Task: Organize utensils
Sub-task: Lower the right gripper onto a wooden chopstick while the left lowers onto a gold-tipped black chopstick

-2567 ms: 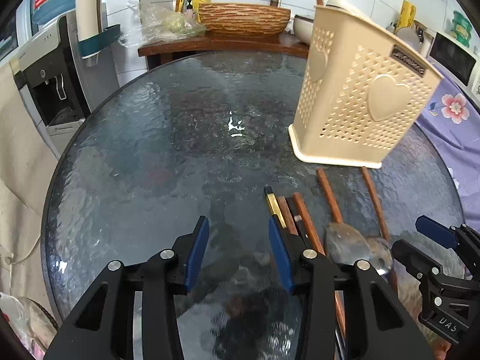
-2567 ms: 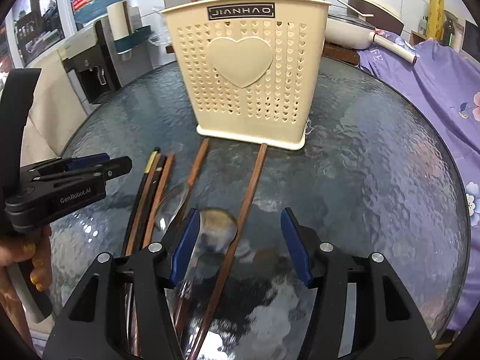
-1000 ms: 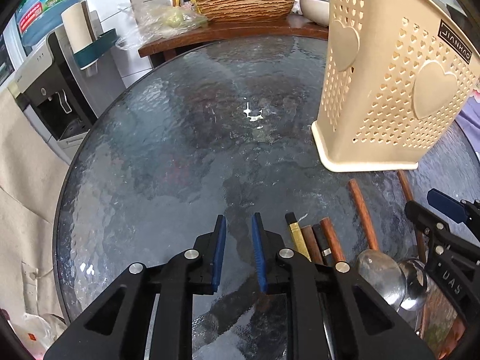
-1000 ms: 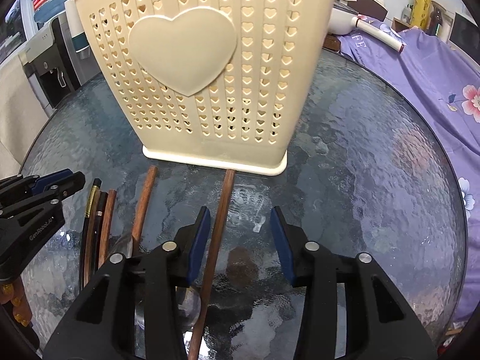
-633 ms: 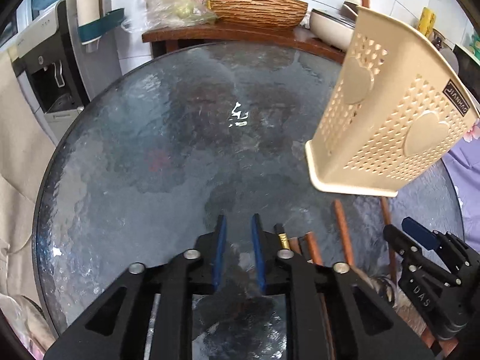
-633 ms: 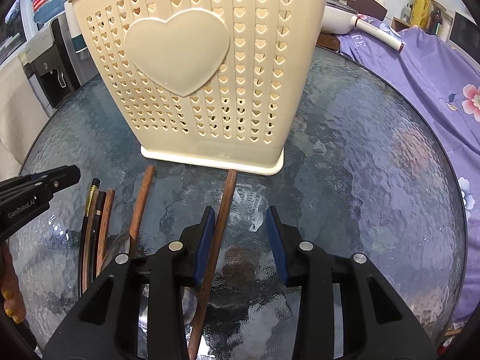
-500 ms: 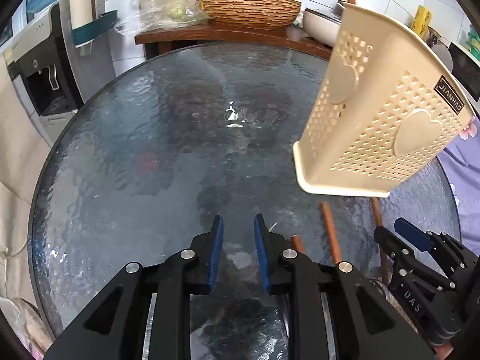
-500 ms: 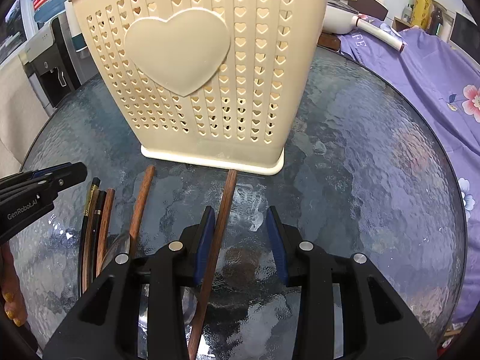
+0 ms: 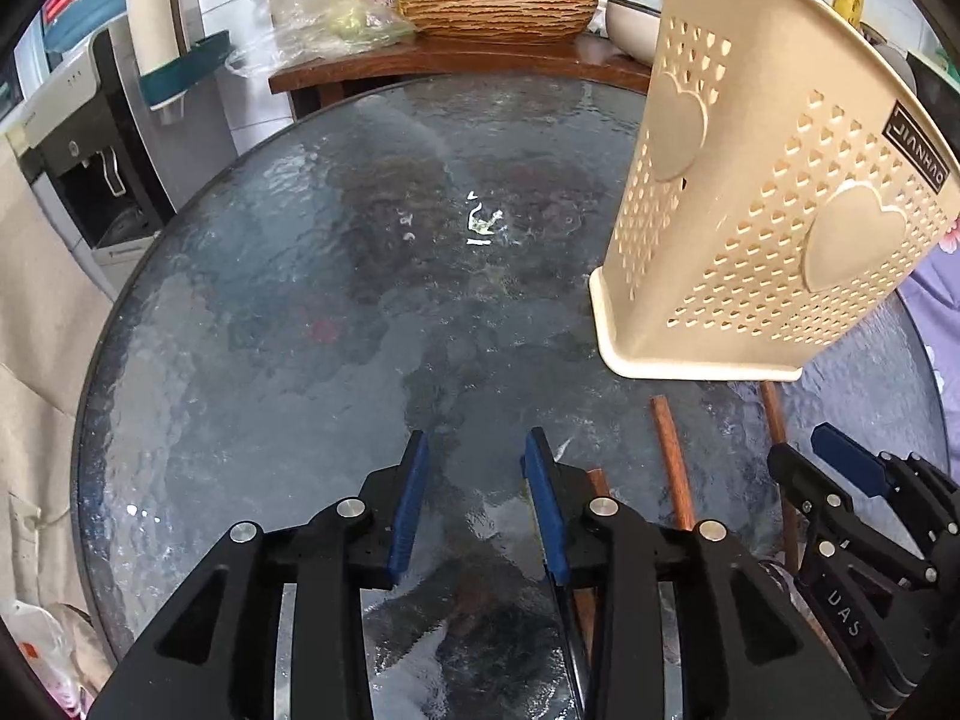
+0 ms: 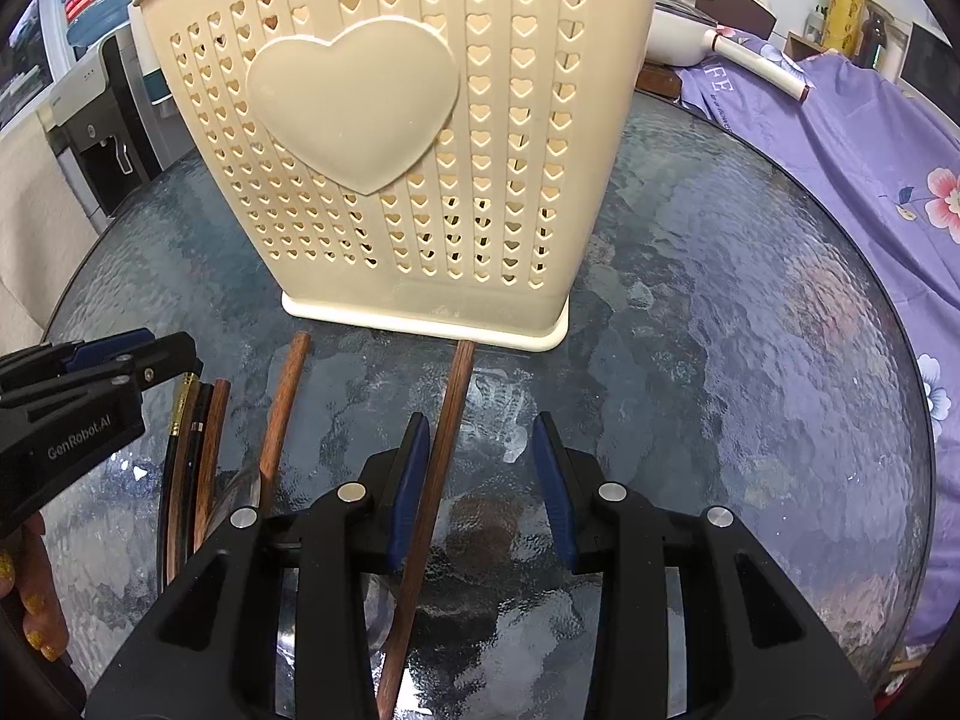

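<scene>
A cream perforated utensil holder [image 10: 414, 150] with heart shapes stands upright on the round glass table [image 10: 750, 360]; it also shows in the left wrist view [image 9: 756, 210]. In front of it lie two wooden-handled utensils [image 10: 447, 438] [image 10: 282, 414] and several chopsticks [image 10: 192, 468]. My right gripper [image 10: 480, 480] is open, low over the table, with the right wooden handle just inside its left finger. My left gripper [image 9: 477, 498] is open and empty, left of the chopsticks. The right gripper shows in the left wrist view [image 9: 840, 480].
A wooden counter [image 9: 456, 60] with a woven bowl [image 9: 498, 3] stands behind the table. A water dispenser [image 9: 90, 138] is at the left. A purple floral cloth [image 10: 870, 138] lies at the right. The left gripper shows in the right wrist view [image 10: 102, 384].
My left gripper's jaws have opened from nearly shut to wide apart. My right gripper's jaws have widened slightly around the wooden handle and stay low in front of the holder.
</scene>
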A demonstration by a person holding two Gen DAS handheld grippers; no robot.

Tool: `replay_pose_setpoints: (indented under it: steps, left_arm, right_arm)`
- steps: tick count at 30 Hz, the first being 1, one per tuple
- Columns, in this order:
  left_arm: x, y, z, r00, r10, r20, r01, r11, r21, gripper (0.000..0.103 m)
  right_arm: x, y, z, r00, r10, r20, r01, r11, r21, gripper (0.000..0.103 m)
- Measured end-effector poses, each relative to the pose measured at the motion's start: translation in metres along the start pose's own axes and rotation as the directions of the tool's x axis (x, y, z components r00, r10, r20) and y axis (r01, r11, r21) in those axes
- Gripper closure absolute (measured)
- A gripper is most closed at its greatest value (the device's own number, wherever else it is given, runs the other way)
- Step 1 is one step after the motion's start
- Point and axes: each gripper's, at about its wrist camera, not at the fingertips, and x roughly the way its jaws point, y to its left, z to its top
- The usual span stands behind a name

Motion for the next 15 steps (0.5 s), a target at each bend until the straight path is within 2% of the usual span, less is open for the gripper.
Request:
replay_pose_setpoints:
  steps: [3,7,15]
  left_arm:
    - [0.000,-0.002,-0.001,1.000,0.014,0.002,-0.014,1.000,0.010,0.068]
    - [-0.004,-0.006,-0.003,1.000,-0.023,-0.008,0.023,1.000,0.005,0.068]
    - [0.002,-0.008,-0.006,1.000,-0.001,-0.023,0.001,1.000,0.014,0.068]
  right_arm:
    - [0.002,0.003,0.002,1.000,-0.001,-0.003,0.001,1.000,0.000,0.066]
    - [0.004,0.008,0.006,1.000,-0.003,-0.009,0.003,1.000,-0.001,0.066]
    - [0.005,0.013,0.008,1.000,-0.005,-0.008,0.005,1.000,-0.002,0.066]
